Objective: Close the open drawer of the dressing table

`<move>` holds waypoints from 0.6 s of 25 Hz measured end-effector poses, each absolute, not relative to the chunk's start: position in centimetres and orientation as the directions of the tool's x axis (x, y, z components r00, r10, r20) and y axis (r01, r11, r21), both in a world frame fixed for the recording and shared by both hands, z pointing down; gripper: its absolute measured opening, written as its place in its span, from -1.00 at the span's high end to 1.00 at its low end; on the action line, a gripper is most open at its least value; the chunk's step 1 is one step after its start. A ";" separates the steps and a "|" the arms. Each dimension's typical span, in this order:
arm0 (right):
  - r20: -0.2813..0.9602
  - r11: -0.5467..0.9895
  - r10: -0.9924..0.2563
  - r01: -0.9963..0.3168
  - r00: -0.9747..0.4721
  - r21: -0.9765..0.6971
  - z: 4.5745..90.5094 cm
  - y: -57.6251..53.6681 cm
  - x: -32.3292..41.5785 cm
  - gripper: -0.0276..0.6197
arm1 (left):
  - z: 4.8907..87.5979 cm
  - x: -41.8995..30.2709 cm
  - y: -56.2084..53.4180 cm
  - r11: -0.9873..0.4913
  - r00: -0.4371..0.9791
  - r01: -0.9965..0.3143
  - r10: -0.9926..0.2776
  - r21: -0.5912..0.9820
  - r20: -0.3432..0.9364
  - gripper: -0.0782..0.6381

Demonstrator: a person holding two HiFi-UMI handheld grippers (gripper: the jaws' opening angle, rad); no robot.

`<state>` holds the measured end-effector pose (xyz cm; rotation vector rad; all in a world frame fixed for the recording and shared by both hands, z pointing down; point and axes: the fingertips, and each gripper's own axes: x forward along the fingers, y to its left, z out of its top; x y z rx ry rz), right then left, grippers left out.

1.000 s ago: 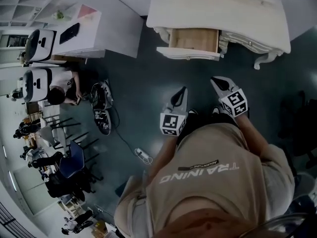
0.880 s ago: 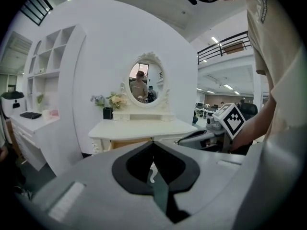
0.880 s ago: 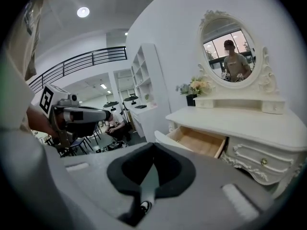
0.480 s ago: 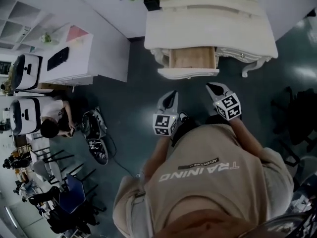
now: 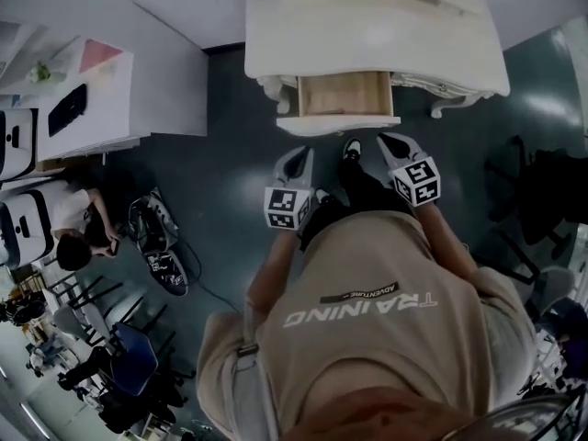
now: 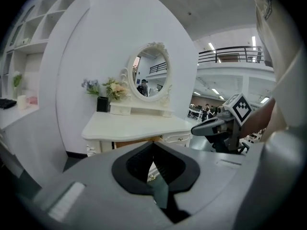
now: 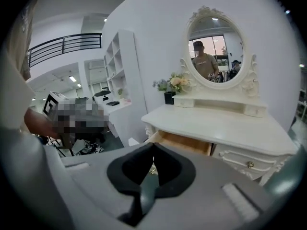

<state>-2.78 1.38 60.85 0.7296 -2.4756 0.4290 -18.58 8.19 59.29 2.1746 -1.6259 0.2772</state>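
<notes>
The white dressing table (image 5: pixel 367 35) stands at the top of the head view. Its left drawer (image 5: pixel 344 95) is pulled out, showing a wooden inside behind a white front (image 5: pixel 338 124). My left gripper (image 5: pixel 296 160) points at the drawer front from just below its left half, jaws shut and empty. Off the front's right end, my right gripper (image 5: pixel 390 142) is also shut and empty. Neither touches the drawer. The left gripper view shows the table (image 6: pixel 139 126) beyond the closed jaw tips (image 6: pixel 153 145). The right gripper view shows the open drawer (image 7: pixel 184 143) past its own tips (image 7: pixel 153 145).
A white desk (image 5: pixel 101 90) stands to the left. A seated person (image 5: pixel 69 237) and dark gear on the floor (image 5: pixel 156 242) lie beyond it. Chairs (image 5: pixel 138 356) are at lower left and a dark chair (image 5: pixel 542 191) at right. An oval mirror (image 7: pixel 214 51) and flowers (image 6: pixel 108 89) top the table.
The person has stepped toward the dressing table. Both grippers have moved forward and now sit just short of the drawer front. The drawer stays open.
</notes>
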 end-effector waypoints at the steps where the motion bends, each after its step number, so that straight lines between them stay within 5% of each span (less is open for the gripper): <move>1: 0.556 0.801 -0.407 -0.575 -0.725 -0.164 61.3 -0.2 -3.1 0.90 | 59.4 -18.8 6.6 -0.241 0.300 -0.952 -0.864 0.191 0.406 0.78; 15: 0.494 0.868 -0.365 -0.480 -0.789 -0.125 62.2 -18.9 -6.6 0.90 | 57.0 -18.1 -11.7 -0.280 0.329 -0.944 -0.820 0.173 0.469 0.78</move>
